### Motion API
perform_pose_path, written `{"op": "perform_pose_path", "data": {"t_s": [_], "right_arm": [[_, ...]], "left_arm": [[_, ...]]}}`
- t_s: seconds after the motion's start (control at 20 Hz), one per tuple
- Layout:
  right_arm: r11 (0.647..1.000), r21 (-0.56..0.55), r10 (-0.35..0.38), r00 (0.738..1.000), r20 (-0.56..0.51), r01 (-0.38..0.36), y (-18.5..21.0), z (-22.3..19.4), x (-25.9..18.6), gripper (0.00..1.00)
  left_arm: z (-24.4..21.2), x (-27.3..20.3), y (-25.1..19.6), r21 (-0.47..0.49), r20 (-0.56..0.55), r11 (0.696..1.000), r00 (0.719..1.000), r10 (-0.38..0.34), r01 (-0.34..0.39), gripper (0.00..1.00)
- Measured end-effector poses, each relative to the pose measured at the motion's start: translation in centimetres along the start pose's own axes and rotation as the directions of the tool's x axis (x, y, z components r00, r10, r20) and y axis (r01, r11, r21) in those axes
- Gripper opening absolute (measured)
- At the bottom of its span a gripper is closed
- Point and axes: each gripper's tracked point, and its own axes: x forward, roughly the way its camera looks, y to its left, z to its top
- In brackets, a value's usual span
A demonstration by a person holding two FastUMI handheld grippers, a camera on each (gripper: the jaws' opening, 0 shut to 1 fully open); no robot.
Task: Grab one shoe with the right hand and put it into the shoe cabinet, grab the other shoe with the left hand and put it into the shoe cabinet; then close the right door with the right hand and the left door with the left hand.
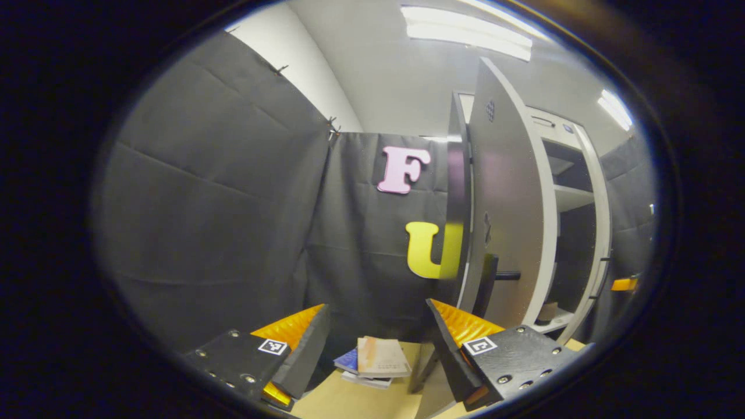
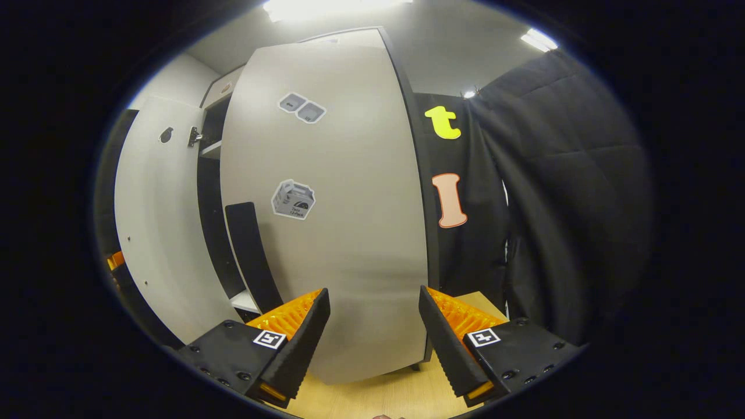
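Facing the shoe cabinet [image 1: 573, 198] from the left side in the left gripper view, with the left tool [image 1: 375, 349] spread wide and gripping nothing. Left door [image 1: 506, 203] standing open ahead and to the right of that tool, seen nearly edge-on, its dark handle [image 1: 495, 276] sticking out just above the tool's right finger [image 1: 460, 334]. No contact visible between that finger and the door. Beyond the door, pale shelves [image 1: 573, 195] inside the cabinet, with a small tan item [image 1: 547, 311] low on the bottom shelf, too small to identify. Between the two fingers, farther off, a small stack of books [image 1: 375, 361] lying on the wooden surface [image 1: 349, 401], apart from the tool.

Looking straight at the right door [image 2: 332, 203] in the right gripper view, close in front of the right tool [image 2: 374, 343], likewise spread wide and empty. Door's lower part lying between the two fingers, close ahead; touching or not, cannot tell. Grey stickers [image 2: 294, 199] on the door face. Dark vertical handle [image 2: 250, 256] at the door's left edge, just above the left finger [image 2: 297, 334]. Further left, the other door [image 2: 154, 233] open, with the dark cabinet interior showing in the gap between the two. Pale wooden surface [image 2: 378, 396] below the tool.
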Motion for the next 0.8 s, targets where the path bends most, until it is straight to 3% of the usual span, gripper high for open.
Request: {"op": "perform_pose_path", "data": {"t_s": [0.25,0.3,0.4,0.45,0.6,0.65,0.75,0.8], "right_arm": [[0.998,0.02,-0.057,0.998,0.002,0.057,-0.2,-1.1,-0.7,0.97],[0.997,0.025,-0.068,0.998,0.0,0.068,-0.2,-1.3,-0.8,0.97],[0.996,0.032,-0.089,0.996,0.006,0.089,-0.4,-1.6,-1.2,0.97],[0.995,0.034,-0.094,0.996,0.007,0.094,-0.3,-1.8,-1.3,0.97],[0.994,0.067,-0.085,0.996,-0.004,0.085,0.5,-2.4,-1.6,0.97],[0.993,0.071,-0.089,0.996,-0.003,0.089,0.4,-2.6,-1.7,0.92],[0.993,0.066,-0.102,0.995,-0.007,0.102,0.3,-3.1,-1.7,0.97],[0.992,0.068,-0.102,0.995,-0.013,0.103,0.5,-3.4,-1.7,0.97]], "left_arm": [[0.3,3.2,-2.7,0.037,-0.01,0.986,0.987,-0.16,0.16,0.96],[0.2,3.4,-2.6,0.063,-0.013,0.985,0.987,-0.162,0.162,0.93],[0.6,3.8,-3.3,0.073,-0.011,0.979,0.982,-0.19,0.19,0.96],[0.0,3.7,-3.5,0.055,-0.017,0.978,0.979,-0.201,0.202,0.92],[-1.0,4.2,-3.6,-0.023,-0.031,0.974,0.974,-0.225,0.225,0.92],[-1.1,4.2,-3.9,-0.039,-0.029,0.972,0.972,-0.231,0.23,0.89],[-1.1,3.8,-5.0,-0.059,-0.029,0.969,0.97,-0.243,0.241,0.96],[-1.1,3.7,-5.6,-0.061,-0.034,0.966,0.967,-0.253,0.25,0.93]]}}
